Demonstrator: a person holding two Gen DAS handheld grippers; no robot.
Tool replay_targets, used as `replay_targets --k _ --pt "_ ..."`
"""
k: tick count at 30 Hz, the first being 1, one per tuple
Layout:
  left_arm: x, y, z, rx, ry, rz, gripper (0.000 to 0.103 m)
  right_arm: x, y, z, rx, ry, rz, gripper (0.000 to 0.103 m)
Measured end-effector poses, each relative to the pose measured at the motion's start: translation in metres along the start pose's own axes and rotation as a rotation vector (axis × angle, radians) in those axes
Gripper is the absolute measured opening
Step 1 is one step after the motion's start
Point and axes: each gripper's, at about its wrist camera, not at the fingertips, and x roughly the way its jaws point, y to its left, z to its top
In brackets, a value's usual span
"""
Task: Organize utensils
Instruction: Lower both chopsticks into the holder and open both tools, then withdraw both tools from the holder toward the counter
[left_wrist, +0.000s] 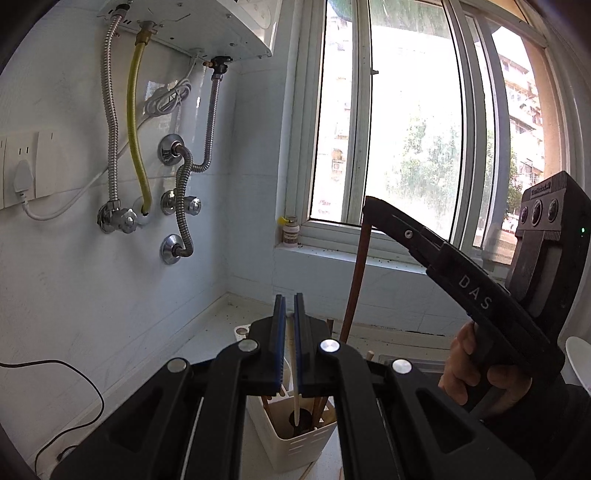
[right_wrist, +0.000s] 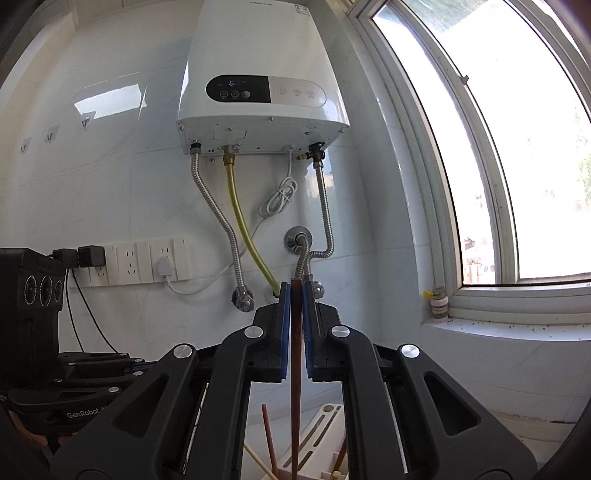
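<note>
The right gripper has its fingers clamped on a dark brown chopstick, gripped near its top so that it hangs straight down over the white utensil holder on the table, probably so its tip can slide in among the sticks standing there. The left gripper has its fingers pressed together on a pale, cream-coloured chopstick, likewise held upright by its upper end with its lower end pointing into the same holder.
</note>
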Motion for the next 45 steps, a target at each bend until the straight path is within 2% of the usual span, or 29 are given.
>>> replay_targets --k 8,16,19,23,31,32,35,37,45 --pt "0.012 0.000 -0.034 0.014 0.068 -0.012 0.004 0.002 0.000 -0.035 -0.018 0.102 0.007 0.006" --pt "0.009 0.006 -0.052 -0.021 0.094 -0.015 0.004 -0.006 -0.001 -0.050 -0.006 0.128 -0.003 0.006" --pt "0.010 0.008 -0.054 -0.033 0.104 -0.007 0.004 -0.004 0.002 -0.054 -0.038 0.112 -0.011 0.006" --pt "0.008 0.008 -0.057 -0.039 0.111 -0.001 0.004 0.001 0.005 -0.056 -0.063 0.143 -0.025 0.006" --pt "0.018 0.012 -0.065 -0.074 0.146 -0.003 0.005 -0.011 -0.005 -0.061 0.013 0.177 -0.037 0.007" --pt "0.018 0.012 -0.066 -0.077 0.149 -0.003 0.007 -0.013 -0.007 -0.062 0.022 0.179 -0.039 0.007" --pt "0.015 0.014 -0.068 -0.088 0.148 0.004 0.029 -0.022 -0.011 -0.062 0.054 0.177 -0.040 0.008" --pt "0.010 0.015 -0.069 -0.091 0.138 0.009 0.029 -0.029 -0.015 -0.062 0.086 0.176 -0.036 0.019" --pt "-0.018 0.020 -0.084 -0.081 0.149 0.056 0.029 -0.056 -0.024 -0.079 0.160 0.248 -0.044 0.030"
